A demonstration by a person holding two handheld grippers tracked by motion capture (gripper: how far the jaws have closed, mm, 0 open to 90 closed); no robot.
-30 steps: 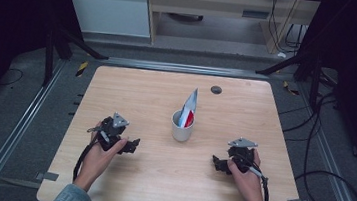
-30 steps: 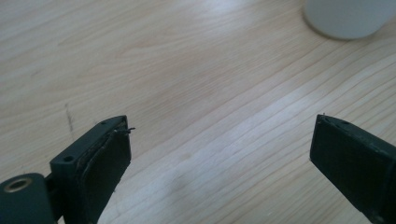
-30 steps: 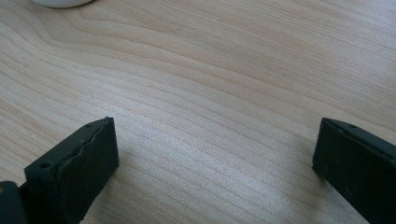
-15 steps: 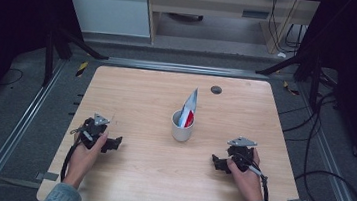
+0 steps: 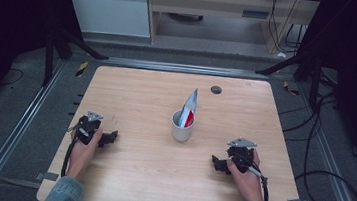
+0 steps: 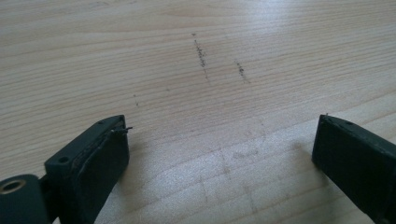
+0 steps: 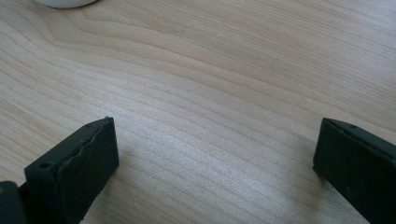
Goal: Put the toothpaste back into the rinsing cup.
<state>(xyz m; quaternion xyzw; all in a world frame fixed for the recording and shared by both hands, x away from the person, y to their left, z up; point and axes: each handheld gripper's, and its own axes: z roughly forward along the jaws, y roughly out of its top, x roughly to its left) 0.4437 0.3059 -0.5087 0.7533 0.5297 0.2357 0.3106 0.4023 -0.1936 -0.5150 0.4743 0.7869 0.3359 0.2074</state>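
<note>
Resting low on the table, both hands hold released claws: left claw, right claw.

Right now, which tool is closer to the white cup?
The right tool: it sits nearer the white cylindrical cup holding the red-and-white packet. The left tool rests farther away across the wooden table.

A: State the contents of the bench.

B: One white cup stands near the centre, upright. It holds a tube in white, blue and red, which leans and projects above the rim. A small dark round fitting sits in the bench surface beyond the cup.

A: State the gripper positions.

B: Left gripper rests low on the bench at the left, right gripper at the right; both are well apart from the cup, each held in one hand.
</note>
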